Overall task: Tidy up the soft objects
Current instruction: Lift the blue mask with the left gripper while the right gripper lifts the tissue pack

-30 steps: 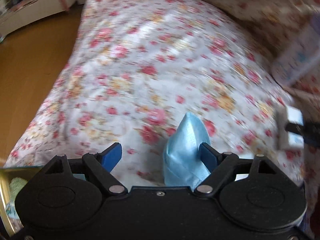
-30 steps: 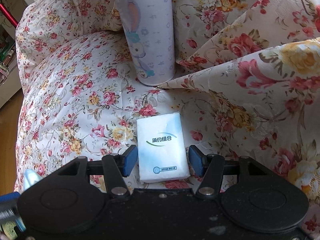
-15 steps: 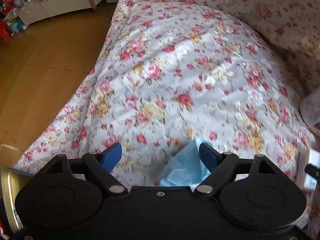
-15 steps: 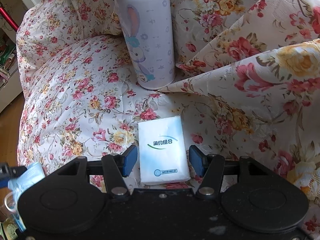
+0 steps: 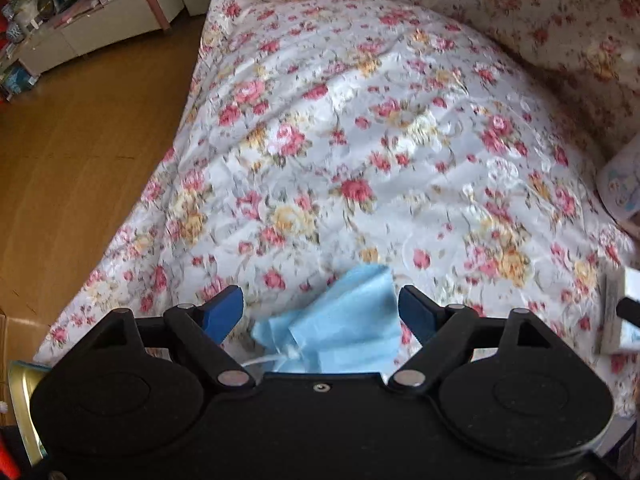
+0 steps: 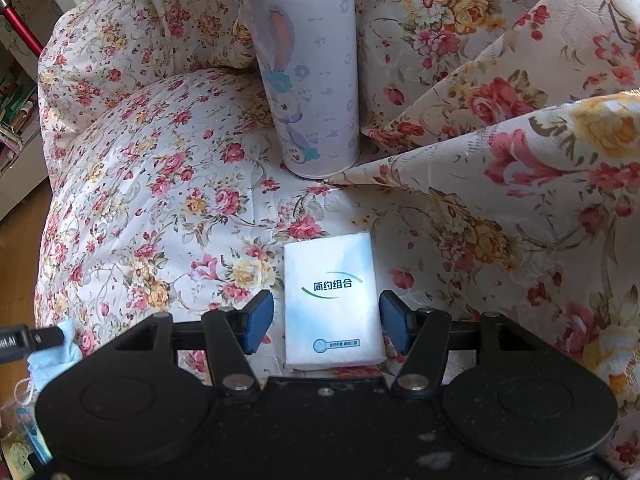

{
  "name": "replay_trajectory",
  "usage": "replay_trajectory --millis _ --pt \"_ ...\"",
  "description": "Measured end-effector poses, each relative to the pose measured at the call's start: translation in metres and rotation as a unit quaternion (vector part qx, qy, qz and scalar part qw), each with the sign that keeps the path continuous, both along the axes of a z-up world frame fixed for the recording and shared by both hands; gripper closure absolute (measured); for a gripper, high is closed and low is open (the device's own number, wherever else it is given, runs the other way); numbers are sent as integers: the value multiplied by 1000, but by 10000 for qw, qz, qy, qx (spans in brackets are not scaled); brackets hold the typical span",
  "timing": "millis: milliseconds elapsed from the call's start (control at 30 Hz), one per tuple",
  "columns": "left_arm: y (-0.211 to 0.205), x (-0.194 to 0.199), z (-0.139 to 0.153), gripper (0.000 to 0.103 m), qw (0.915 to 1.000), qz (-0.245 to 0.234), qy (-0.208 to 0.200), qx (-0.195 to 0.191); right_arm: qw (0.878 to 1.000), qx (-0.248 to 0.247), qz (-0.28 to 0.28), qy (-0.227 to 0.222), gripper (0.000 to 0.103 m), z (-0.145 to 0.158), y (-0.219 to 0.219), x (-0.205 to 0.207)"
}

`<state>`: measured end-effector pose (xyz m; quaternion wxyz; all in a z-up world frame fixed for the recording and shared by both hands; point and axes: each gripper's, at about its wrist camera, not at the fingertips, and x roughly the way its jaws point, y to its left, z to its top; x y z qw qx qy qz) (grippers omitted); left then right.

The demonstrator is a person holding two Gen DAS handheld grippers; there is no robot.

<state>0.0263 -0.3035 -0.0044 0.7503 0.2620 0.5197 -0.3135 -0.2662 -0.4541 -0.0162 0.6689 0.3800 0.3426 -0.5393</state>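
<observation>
Lying between the gaping jaws of the left hand-held gripper [image 5: 322,310], a blue face mask [image 5: 340,332]; right hand-held gripper [image 6: 326,318] spread wide around a tissue pack [image 6: 332,304] on the floral sofa cover [image 6: 160,200].

Warm daylight fills both views, bright without harshness. In the left wrist view the shiny white floral quilted cover [image 5: 360,152] carries pale glare patches across its crown, and motion blur smears its roses, worst toward the right edge where the white tissue packet [image 5: 624,312] is streaked. The wooden floor [image 5: 80,140] glows amber. The right wrist view is sharp: print on that packet [image 6: 330,300] reads clearly, and the tall lilac rabbit-printed flask [image 6: 312,80] casts only a soft shadow at its base. Fisheye bending curves both frames' edges. The black tool bodies sit dark, with little detail.
</observation>
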Motion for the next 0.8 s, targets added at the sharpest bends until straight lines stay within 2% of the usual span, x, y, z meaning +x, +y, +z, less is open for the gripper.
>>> replay_trajectory --millis 133,200,300,400,500,667,733,767,800 --pt "5 -6 -5 22 9999 -13 96 56 9998 -100 -1 -175 37 6 -2 -7" --pt "6 -10 -4 20 9999 -42 158 20 9993 -120 -46 -355 30 9 -4 -14" --pt "5 -16 -6 18 9997 -127 209 27 9979 -119 -195 -601 27 12 -8 -24" --pt "5 -19 -12 18 9996 -141 189 125 9981 -29 -235 -567 25 8 -10 -22" --pt "6 -16 -17 18 9995 -101 244 180 9996 23 -63 -267 25 1 -8 -9" --pt "5 -11 -25 18 9990 -75 360 259 9982 33 250 548 26 -14 -3 16" --pt "5 -10 -27 18 9988 -49 406 263 9961 93 329 819 40 -19 -2 22" --pt "5 -9 -28 18 9987 -39 449 251 9941 107 369 1010 50 -20 0 24" --pt "5 -9 -30 18 9985 -31 499 236 9929 67 449 1102 51 -18 2 25"
